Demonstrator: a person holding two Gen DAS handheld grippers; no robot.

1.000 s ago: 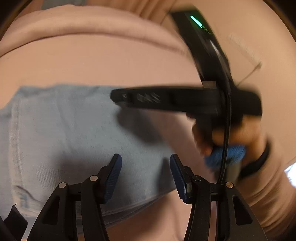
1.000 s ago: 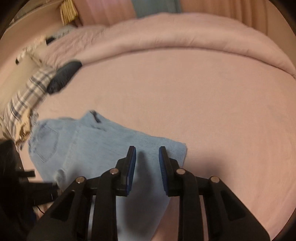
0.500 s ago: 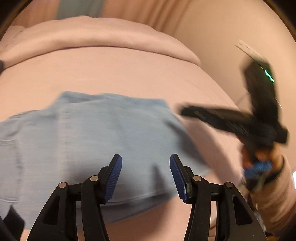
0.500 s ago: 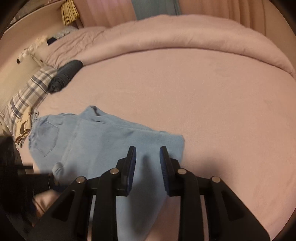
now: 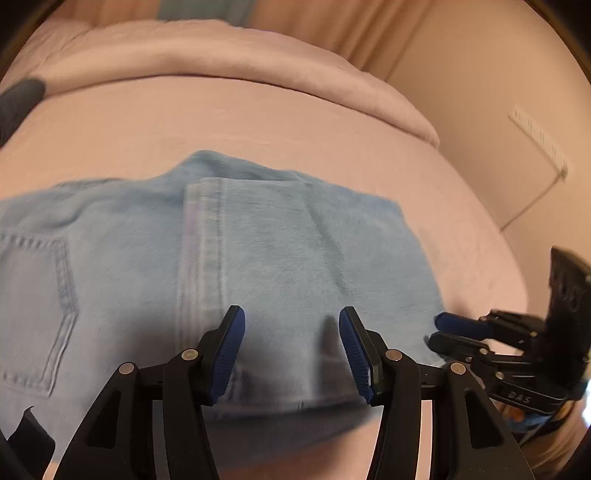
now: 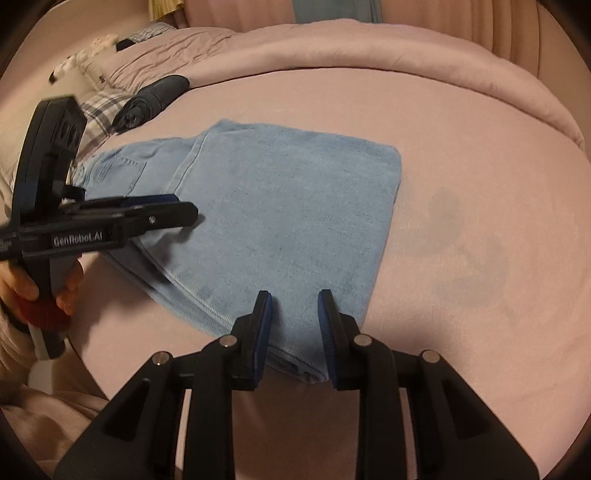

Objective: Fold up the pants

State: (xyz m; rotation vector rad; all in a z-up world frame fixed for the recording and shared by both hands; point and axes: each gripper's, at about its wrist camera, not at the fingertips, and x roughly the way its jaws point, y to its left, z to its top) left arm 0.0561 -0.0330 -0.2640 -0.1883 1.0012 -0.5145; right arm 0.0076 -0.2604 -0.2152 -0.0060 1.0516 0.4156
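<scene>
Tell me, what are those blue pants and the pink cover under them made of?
The pants look like light-washed denim: faint diagonal weave, stitched seams, a patch pocket. The pink cover seems a soft, matte woven or brushed fabric, probably cotton or similar; the exact fibre is unclear.

A wide bed [image 6: 461, 229] fills the room, covered in a smooth pink sheet. A rolled pink duvet [image 6: 369, 48] lies along its far edge. Peach curtains [image 6: 461, 22] hang behind, with a blue-grey panel [image 6: 332, 9] between them. A plain wall [image 5: 480, 92] stands to one side. Lighting is warm and dim.
</scene>
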